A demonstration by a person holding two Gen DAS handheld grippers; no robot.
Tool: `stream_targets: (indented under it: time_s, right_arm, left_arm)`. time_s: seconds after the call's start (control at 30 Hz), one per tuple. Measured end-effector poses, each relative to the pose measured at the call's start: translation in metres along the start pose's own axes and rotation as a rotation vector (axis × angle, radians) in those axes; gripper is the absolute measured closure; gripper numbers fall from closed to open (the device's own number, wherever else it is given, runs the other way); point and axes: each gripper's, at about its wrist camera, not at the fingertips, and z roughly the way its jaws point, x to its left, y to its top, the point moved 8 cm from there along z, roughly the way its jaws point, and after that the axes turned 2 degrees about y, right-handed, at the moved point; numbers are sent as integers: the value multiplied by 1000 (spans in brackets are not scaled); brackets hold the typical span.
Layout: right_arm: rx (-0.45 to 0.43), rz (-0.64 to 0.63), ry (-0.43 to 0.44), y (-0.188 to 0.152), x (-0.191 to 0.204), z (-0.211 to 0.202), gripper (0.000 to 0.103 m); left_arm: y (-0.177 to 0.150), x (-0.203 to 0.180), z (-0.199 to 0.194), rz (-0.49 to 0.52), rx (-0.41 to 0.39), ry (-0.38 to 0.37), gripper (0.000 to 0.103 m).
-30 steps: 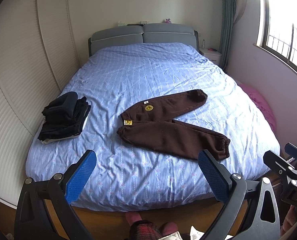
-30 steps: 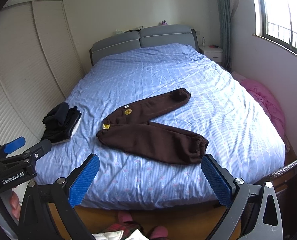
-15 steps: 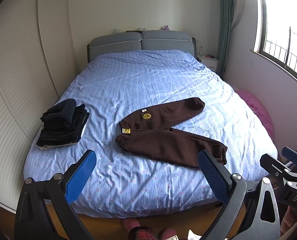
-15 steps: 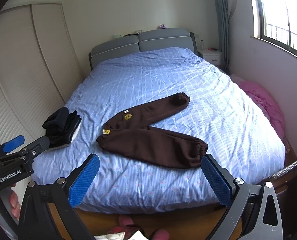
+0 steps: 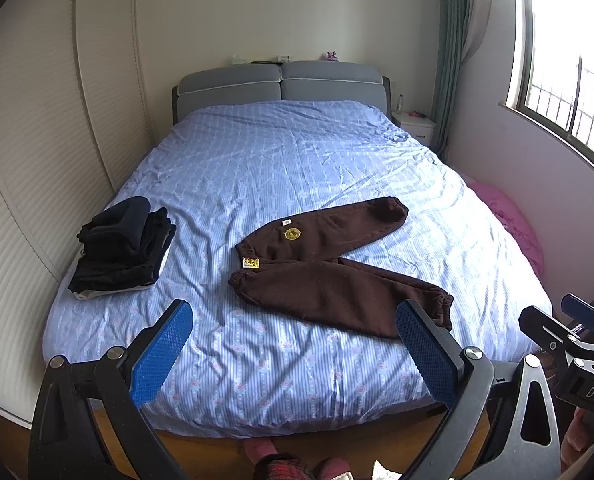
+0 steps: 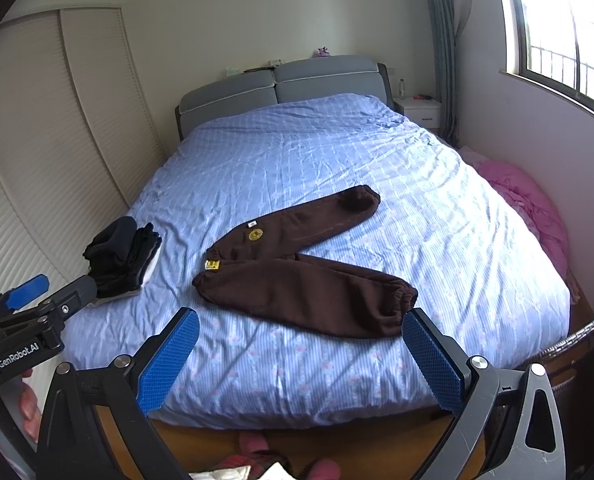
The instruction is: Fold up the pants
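Dark brown pants point(image 5: 329, 268) with yellow patches lie flat on the blue striped bedspread point(image 5: 289, 168), legs spread in a V to the right, waistband to the left. They also show in the right wrist view point(image 6: 301, 276). My left gripper point(image 5: 295, 352) is open and empty, held off the foot of the bed, short of the pants. My right gripper point(image 6: 301, 356) is open and empty, also off the foot of the bed. Each gripper shows at the edge of the other's view.
A stack of folded dark clothes point(image 5: 123, 248) sits at the bed's left edge. A grey headboard point(image 5: 281, 84) is at the far end. A slatted wardrobe point(image 5: 37, 160) lines the left. A pink bundle point(image 5: 513, 216) lies beside the bed on the right, under the window.
Both grippers have pulled back and tilted up a little, so the bed and pants sit lower in view. Both stay open. The pants have not moved.
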Motion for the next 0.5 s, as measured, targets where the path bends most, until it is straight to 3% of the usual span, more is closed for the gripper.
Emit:
stream_targets:
  time_s: [0.5]
  right_arm:
    - [12,-1,0,0,6,7,1]
  left_arm:
    - [2,8,7,-15,1,-24,0]
